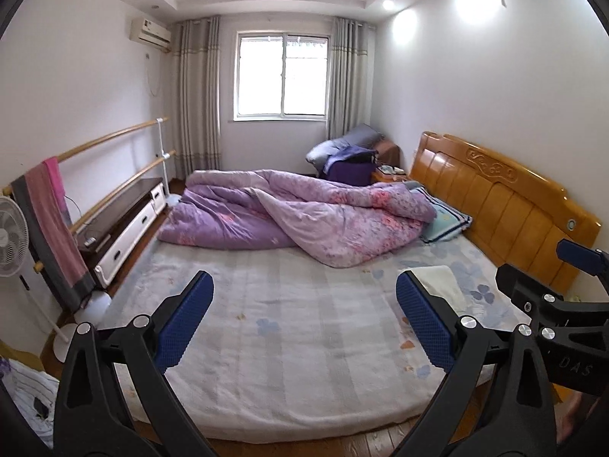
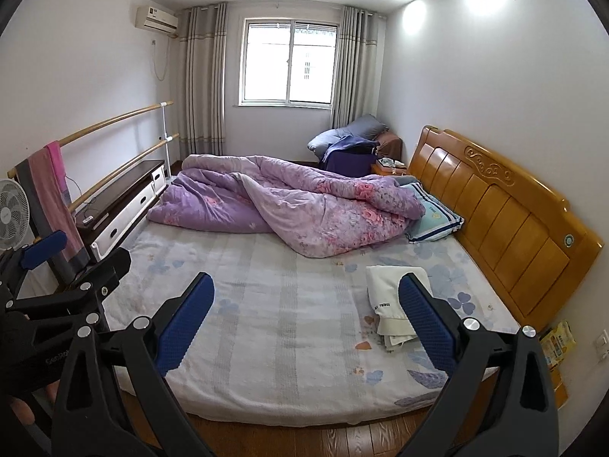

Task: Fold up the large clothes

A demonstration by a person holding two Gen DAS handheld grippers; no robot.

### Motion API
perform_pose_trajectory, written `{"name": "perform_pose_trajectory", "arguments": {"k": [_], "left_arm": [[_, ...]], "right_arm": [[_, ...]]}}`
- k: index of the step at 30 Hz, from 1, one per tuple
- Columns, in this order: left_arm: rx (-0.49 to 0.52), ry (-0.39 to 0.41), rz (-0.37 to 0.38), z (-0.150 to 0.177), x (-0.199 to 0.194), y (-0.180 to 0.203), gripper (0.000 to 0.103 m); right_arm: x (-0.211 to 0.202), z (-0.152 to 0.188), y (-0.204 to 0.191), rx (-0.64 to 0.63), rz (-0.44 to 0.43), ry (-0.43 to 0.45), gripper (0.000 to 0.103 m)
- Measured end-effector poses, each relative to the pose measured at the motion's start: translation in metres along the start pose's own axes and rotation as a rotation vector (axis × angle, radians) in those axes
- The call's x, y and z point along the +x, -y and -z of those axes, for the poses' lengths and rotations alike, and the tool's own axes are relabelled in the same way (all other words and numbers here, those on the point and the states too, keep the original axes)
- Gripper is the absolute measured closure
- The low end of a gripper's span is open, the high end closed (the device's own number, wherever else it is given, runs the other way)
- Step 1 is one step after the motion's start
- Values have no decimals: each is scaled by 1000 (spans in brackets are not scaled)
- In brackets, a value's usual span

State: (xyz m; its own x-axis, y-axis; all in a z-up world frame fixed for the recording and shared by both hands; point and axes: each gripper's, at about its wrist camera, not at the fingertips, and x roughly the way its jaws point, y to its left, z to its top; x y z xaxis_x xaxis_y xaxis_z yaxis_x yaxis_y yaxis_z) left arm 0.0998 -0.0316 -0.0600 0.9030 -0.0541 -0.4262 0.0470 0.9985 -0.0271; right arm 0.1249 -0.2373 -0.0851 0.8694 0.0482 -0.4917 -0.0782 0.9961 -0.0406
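Note:
A folded cream-white garment (image 2: 388, 301) lies on the right side of the bed (image 2: 289, 304), near the headboard; it also shows in the left wrist view (image 1: 441, 283), partly behind a finger. My left gripper (image 1: 304, 297) is open and empty, held above the foot side of the bed. My right gripper (image 2: 306, 297) is open and empty beside it, with its right finger (image 2: 422, 312) in front of the garment. Each gripper shows at the edge of the other's view.
A crumpled purple floral quilt (image 2: 281, 202) fills the far half of the bed, with a striped pillow (image 2: 434, 213) by the wooden headboard (image 2: 506, 205). A low cabinet (image 2: 121, 202), wooden rails with towels (image 2: 53, 186) and a fan (image 2: 11, 209) stand left.

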Motion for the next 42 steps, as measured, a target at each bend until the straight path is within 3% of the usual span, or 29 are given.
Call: {"name": "perform_pose_trajectory", "arguments": {"k": [42], "left_arm": [[17, -30, 12, 2, 31, -21, 6]], "right_arm": [[21, -3, -18, -1, 24, -28, 9]]}}
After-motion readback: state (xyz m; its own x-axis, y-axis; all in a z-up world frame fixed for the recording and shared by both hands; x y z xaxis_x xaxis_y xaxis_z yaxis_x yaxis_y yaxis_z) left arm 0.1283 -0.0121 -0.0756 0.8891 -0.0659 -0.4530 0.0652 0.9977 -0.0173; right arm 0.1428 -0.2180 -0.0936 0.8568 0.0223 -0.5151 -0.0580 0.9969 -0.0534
